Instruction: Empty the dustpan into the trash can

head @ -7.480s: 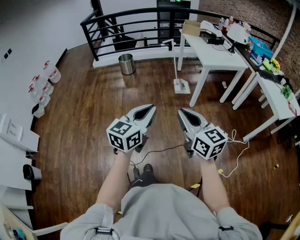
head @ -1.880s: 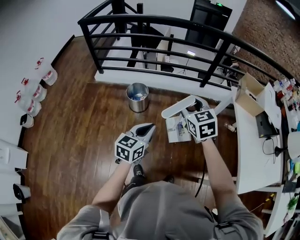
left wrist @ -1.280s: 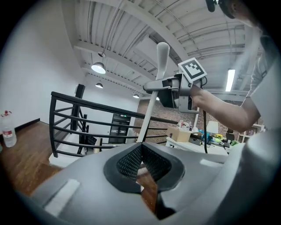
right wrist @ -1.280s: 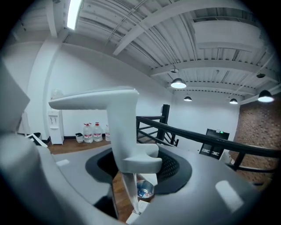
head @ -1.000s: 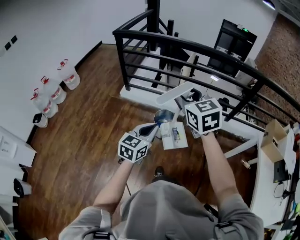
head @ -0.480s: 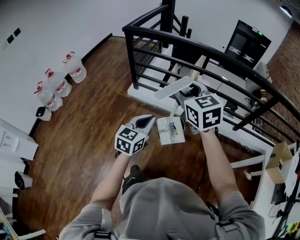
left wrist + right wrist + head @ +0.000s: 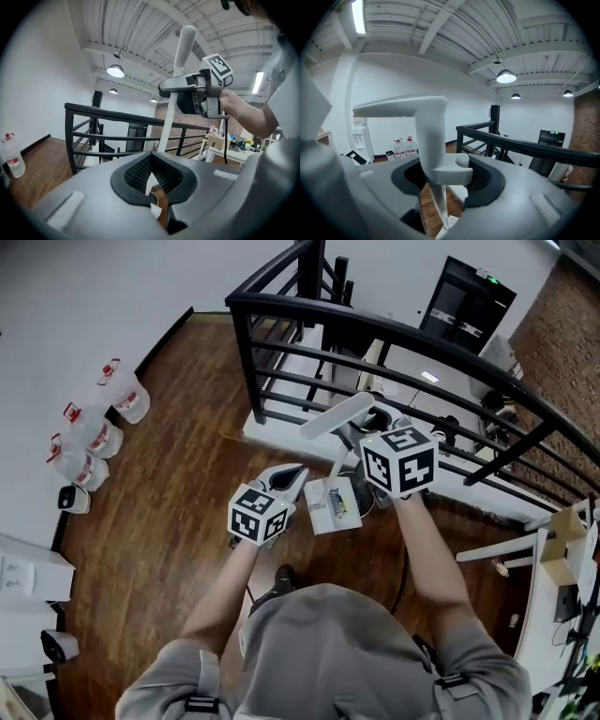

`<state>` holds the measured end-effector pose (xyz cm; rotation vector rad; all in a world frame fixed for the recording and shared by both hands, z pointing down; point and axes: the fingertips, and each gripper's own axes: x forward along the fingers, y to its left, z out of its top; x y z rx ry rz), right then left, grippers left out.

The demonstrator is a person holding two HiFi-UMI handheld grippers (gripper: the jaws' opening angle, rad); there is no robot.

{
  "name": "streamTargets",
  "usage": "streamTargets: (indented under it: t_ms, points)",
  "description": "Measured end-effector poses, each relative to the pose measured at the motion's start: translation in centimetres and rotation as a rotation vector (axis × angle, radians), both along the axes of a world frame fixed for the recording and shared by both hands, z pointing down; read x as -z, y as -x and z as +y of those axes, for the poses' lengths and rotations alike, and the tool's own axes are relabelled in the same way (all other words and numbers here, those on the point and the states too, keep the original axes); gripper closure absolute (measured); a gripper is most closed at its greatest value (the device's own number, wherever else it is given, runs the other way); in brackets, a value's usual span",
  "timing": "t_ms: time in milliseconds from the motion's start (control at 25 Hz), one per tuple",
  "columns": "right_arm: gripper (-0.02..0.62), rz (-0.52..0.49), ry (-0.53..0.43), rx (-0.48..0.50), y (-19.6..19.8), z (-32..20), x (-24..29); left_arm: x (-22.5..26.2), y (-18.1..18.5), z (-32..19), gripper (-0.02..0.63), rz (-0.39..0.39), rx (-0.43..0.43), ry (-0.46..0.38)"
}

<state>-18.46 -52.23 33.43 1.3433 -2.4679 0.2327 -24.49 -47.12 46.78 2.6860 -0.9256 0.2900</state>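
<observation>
- Nearest, at the bottom centre of the head view, the person's two forearms reach up-frame over the dark brown wooden plank floor (image 7: 169, 474).
- Left of centre, the left gripper (image 7: 298, 471) has its jaws drawn together to a point. Its own view shows the ribbed pads meeting at the tips (image 7: 149, 157) with nothing between them, so it carries nothing.
- Just right of it, at the frame's centre, hangs the flat scoop of the white plastic long-handled dustpan (image 7: 330, 505). Its hollow faces up toward the camera, with a few small scraps lying in it.
- Above and right of centre, the right gripper (image 7: 373, 420) is clamped on the dustpan's white bar-shaped handle (image 7: 336, 416). In the right gripper view the grip's stem sits between the pads (image 7: 440, 164), the bar reaches to the upper left, and the thin pole drops to the bottom centre.
- Just beyond the scoop, at its right edge, a dark curved sliver looks like the rim of the round shiny metal trash can (image 7: 366, 491). The scoop covers most of it.
- Farthest, across the top half, runs the black metal railing (image 7: 375, 326).
- Step in hand, as I judge it: the loaded dustpan is at the can but not yet tipped, since the scraps lie in the scoop.
- The next move calls for centring the scoop's open lip over the can's mouth. Then the right gripper rolls or lifts the handle so the lip points down, while the grip stays firm on the handle.
</observation>
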Motion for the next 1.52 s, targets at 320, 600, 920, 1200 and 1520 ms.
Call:
streamTargets:
  t_ms: [320,600,920,1200,1520]
  points:
    - [0.399,-0.043,0.026,-0.089,1.1,-4.4,-1.8,-1.2,2.3,-3.6,0.606,0.013,-0.068,0.031]
    - [0.399,-0.11,0.035,-0.088,-0.6,-7.8,-2.3,-2.2,1.3,-5.3,0.606,0.019,-0.074,0.054]
    - [0.399,-0.246,0.02,-0.083,-7.6,-12.6,-1.4,-2.1,-4.3,-8.7,0.606,0.002,-0.015,0.045]
    - [0.399,-0.395,0.026,-0.084,-18.2,-17.4,-1.5,-0.1,-12.6,-11.6,0.606,-0.02,0.076,0.007]
    - [0.399,-0.518,0.05,-0.129,-29.7,-20.3,-3.0,-0.4,-20.0,-11.4,0.606,-0.062,0.126,0.018]
